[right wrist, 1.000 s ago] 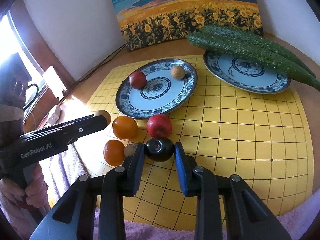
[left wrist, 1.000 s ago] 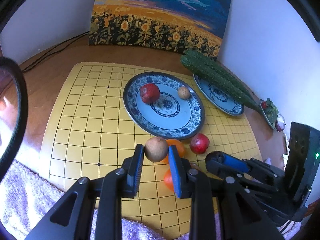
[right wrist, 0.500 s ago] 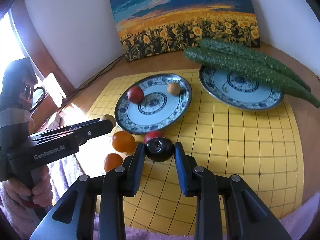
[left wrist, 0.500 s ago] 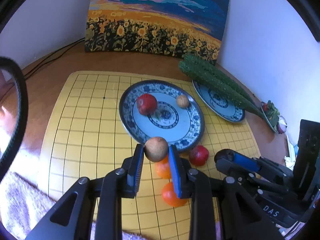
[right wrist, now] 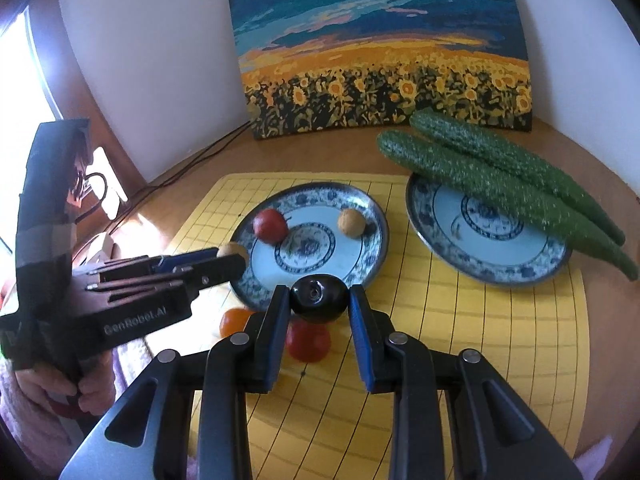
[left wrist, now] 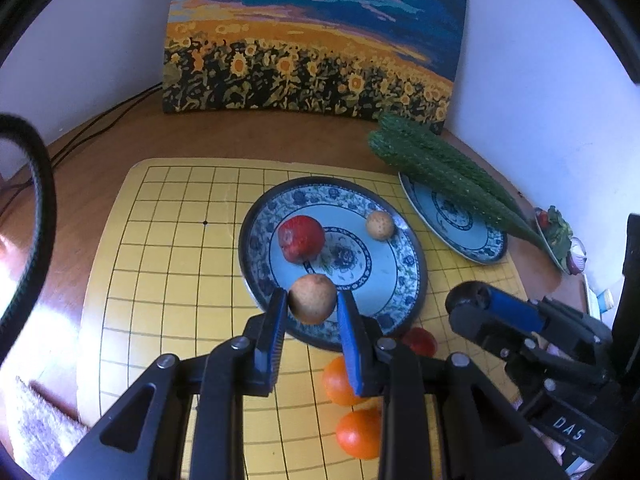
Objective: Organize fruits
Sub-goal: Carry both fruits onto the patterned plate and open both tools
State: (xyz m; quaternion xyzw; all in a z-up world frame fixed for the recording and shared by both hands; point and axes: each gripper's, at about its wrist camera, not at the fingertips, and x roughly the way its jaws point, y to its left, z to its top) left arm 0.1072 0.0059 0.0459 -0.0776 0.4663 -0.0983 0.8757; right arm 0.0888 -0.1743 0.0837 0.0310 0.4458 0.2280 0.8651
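The left gripper (left wrist: 312, 312) pinches a tan round fruit (left wrist: 312, 298) between its blue pads; the fruit hangs over the near rim of the fruit plate (left wrist: 416, 276), so the plate's open centre lies at 12 o'clock from the jaws, just beyond the held fruit. The right gripper (right wrist: 319, 312) pinches a dark, almost black round fruit (right wrist: 319, 303); this one sits short of the same plate's near rim, with the plate again at 12 o'clock. Judged from both views, the left gripper is the nearer of the two to a release point; both fruits are round, so no long axis needs aligning.

On the fruit plate: a red fruit (left wrist: 301, 238) at 11 o'clock from the left gripper; a small tan fruit (left wrist: 379, 225) at 1 o'clock. On the yellow grid board (left wrist: 168, 264), loose: a second red fruit (right wrist: 308, 341) directly below the right gripper; two orange fruits (left wrist: 340, 380) at 5 o'clock from the left gripper.

The second plate (right wrist: 480, 272) at 2 o'clock carries two cucumbers (right wrist: 500, 184), long axes running 10 to 4 o'clock.

Legible writing: "GenRobot.AI" on the left gripper body in the right wrist view; "DAS" on the right gripper body in the left wrist view; a sunflower painting (right wrist: 380, 60) stands on the desk (left wrist: 240, 140) against the wall.
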